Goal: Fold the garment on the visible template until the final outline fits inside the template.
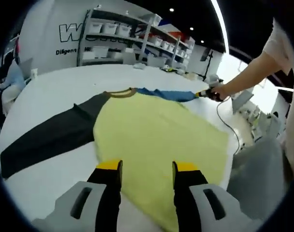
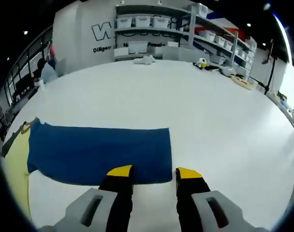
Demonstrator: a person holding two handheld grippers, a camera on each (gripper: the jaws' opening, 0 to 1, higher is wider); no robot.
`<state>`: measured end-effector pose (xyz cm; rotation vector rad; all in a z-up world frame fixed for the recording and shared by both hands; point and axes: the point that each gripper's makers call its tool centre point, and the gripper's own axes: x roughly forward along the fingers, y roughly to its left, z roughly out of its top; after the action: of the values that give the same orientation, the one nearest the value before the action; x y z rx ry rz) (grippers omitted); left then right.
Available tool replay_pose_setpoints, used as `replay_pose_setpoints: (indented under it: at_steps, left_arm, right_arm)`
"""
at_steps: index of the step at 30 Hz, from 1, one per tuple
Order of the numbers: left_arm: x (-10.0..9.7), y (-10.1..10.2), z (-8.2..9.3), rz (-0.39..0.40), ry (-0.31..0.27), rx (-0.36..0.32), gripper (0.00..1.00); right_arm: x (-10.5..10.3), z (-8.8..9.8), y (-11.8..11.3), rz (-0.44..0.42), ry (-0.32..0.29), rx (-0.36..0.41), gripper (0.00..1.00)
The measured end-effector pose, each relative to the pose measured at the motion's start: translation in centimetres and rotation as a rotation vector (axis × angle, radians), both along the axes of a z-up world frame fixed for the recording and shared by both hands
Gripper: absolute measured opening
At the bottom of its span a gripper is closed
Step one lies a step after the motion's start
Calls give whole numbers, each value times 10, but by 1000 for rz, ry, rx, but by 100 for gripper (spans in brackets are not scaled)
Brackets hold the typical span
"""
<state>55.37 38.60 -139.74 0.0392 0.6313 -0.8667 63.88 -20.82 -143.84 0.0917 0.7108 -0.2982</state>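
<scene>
Shirt [image 1: 161, 130] lies flat on the white table [image 1: 55, 87], both sleeves out; no fold made. My left gripper [image 1: 143, 169] hovers spread above its hem; right gripper [image 2: 154, 174] spread beside blue sleeve [image 2: 98, 152].

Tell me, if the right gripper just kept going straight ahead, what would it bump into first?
Most likely the blue sleeve: the right gripper, open, points at its near edge, spread flat on the white table. Depth is hard to judge here.
</scene>
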Motion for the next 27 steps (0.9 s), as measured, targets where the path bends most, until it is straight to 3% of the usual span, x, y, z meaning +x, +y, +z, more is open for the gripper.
replay_pose_setpoints:
  at_steps: [2,4,6,9,14,16,19,23,27]
  left_arm:
    - [-1,-2,-2,-9,3,4,39]
    - [-3,-4,-5,-15,11,9,39]
    - [-3,-6,-5,-17,11,10,39]
    - [-1,-7,-6,-14,8,5,38]
    - [3,-5,-5,4,5,5,38]
    - [4,-2,-5,10,3,13,38]
    - [6,-1,-4,21,-5,17,40]
    - [5,-1,2,26,-17,12,40]
    - [3,-1,9,35,-33,1,40]
  right_arm:
    - [0,1,1,-5,-16,2,22]
    - [-3,2,-5,-99,-63,66,12]
    - [-5,3,-11,-122,-86,79,7]
    - [-5,2,-9,-60,-62,30,0]
    - [-9,5,-10,-75,-70,80,0]
    - [-10,16,-18,-115,-119,61,0]
    - [-12,26,-16,-102,-109,29,0]
    - [-11,40,-14,-118,-142,13,0]
    - [-4,67,-6,-106,-201,-36,0]
